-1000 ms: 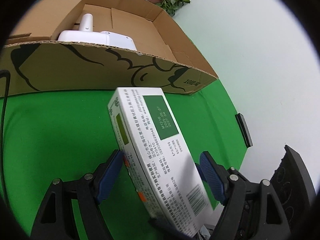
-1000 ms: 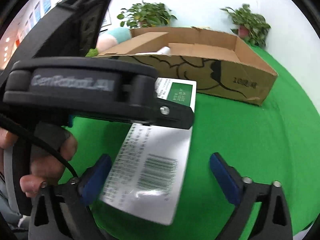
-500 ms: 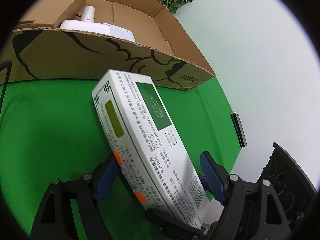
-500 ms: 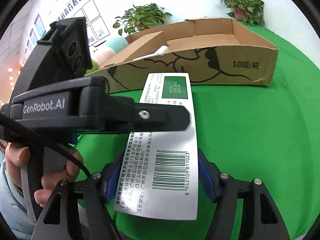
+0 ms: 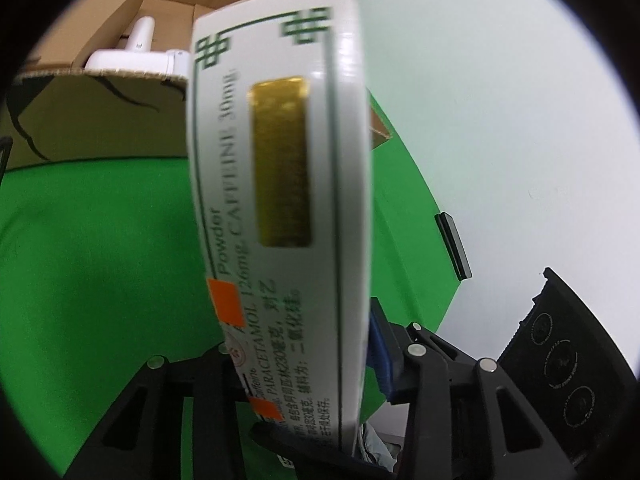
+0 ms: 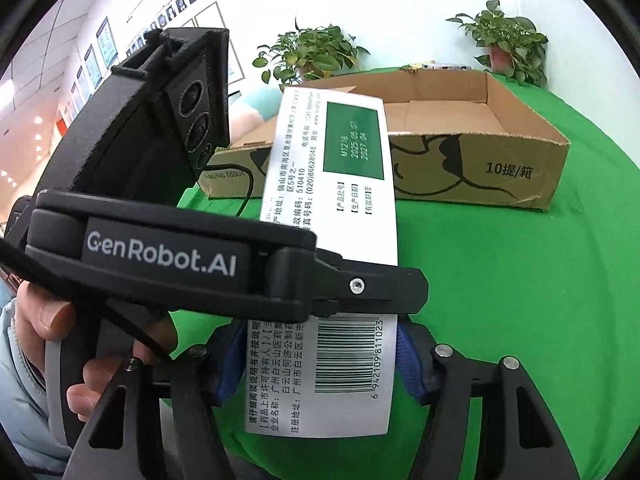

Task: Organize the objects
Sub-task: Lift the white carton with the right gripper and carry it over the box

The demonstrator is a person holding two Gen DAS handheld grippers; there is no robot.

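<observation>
White card with green trim makes up the medicine box [image 6: 328, 240], a long flat carton held off the green counter [image 6: 500, 300] by both claws at once. The right claw [image 6: 320, 364] has just been closing and now grips the barcode end of the carton across its width, a blue pad [image 6: 410, 364] pressed to each long edge. The left claw [image 5: 296, 360] has also just been closing; it clamps the same carton across its thin dimension, so in its own view the carton's narrow side face rises toward 12 o'clock and fills the middle of the picture. In the right wrist view the left claw's black arm crosses over the carton just ahead of the right claw's pads.

Beyond the carton, toward 1 o'clock in the right view, sits the open cardboard box [image 6: 480, 160], with a white appliance [image 5: 136, 52] showing inside it at 10 o'clock in the left view. The carton probably belongs in there.

The risk, as I judge it, lies in the double grip. If the two hands pull or twist in different directions, the thin card could buckle or crease. If one claw releases while the other pinches weakly, the long carton could swing down on that single hold, slip, and land on the counter short of the cardboard wall or catch on its rim.
</observation>
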